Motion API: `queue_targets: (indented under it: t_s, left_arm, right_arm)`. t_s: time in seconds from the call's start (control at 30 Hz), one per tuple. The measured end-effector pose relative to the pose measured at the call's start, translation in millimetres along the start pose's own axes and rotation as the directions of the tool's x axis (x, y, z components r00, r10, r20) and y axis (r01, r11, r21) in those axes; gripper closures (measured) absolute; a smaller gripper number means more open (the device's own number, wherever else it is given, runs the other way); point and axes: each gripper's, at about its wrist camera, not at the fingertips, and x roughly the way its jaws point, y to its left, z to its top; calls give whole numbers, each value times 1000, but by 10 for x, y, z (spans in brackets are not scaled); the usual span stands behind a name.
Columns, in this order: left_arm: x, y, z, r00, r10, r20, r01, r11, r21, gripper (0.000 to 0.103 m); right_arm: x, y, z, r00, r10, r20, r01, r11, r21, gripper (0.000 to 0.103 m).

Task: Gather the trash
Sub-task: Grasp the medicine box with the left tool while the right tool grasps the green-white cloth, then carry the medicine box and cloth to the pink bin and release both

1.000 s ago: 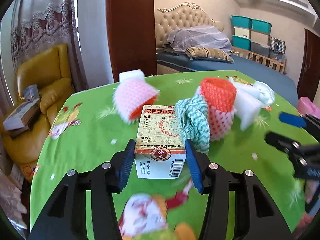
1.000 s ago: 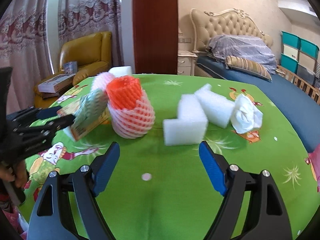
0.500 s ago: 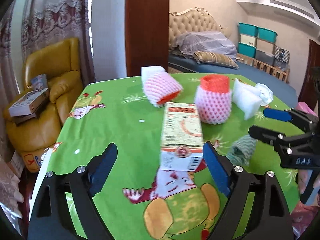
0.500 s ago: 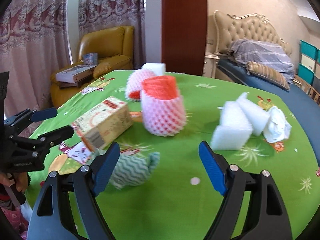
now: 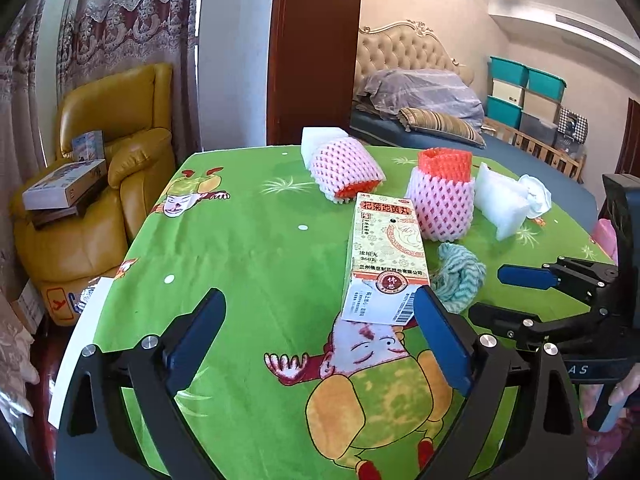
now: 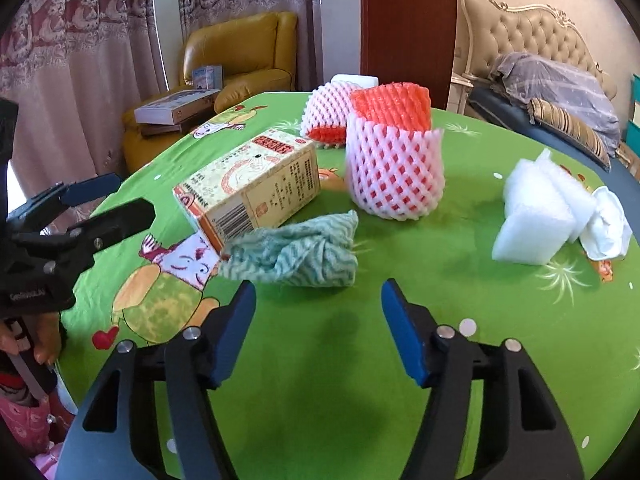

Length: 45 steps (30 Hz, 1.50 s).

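Observation:
A cream and orange medicine box lies on the green tablecloth, free of any grip. My left gripper is just short of it, jaws wide and still opening, the box's near end by the right finger. A crumpled green zigzag cloth lies beside the box. My right gripper is right in front of the cloth, jaws closing, its pads not touching it.
Two pink and orange foam net sleeves, white foam blocks and a crumpled white tissue lie farther back. A yellow armchair with boxes stands off the table's left edge. A bed lies behind.
The left gripper let go of the medicine box, opened wide and drew back; the box now lies on the table. The right gripper swung left and down to the green cloth and narrowed its jaws.

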Motion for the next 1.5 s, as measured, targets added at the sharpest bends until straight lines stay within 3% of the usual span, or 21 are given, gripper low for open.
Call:
queue_targets:
  t_s: [0.1,0.23,0.37,0.6,0.8,0.93,1.1,1.27,1.5]
  left_arm:
    - [2,-19,12,1000,-1,0,1,1000,2,15]
    - [-10,-37,22,1000,-4,-1,4,1000,2,15]
    - [3,-81,38,1000,-12,-9,12,1000,5,15]
    - [226,-247,121,998,-21,-54,22,1000,17,15]
    - [588,-431,247,991,5,-131,1,999,50,15]
    - [713,-500,282,988,35,-149,-24,997,76,22]
    - [871,-565,346,983,63,-173,-45,993,105,54]
    - [686,-663,315,992,55,-116,-44,995,93,57]
    - [271,-947,189,999,-12,-31,15,995,97,57]
  right_arm:
    - [37,-26,54,1000,22,-8,-22,1000,17,43]
    - [204,-36,70,996,49,-70,-47,998,28,63]
    - [70,-52,67,1000,22,-8,-22,999,28,73]
    - [-245,-264,9,996,-72,59,70,997,30,74]
    - [-421,-392,-89,991,-97,95,93,995,44,74]
    - [-478,-453,-165,989,-104,109,99,994,49,74]
    - [-559,-514,-232,985,-109,131,101,993,65,74]
    - [-711,-597,-313,978,-132,159,121,990,77,74]
    - [-875,-807,-432,969,-166,183,145,982,122,74]
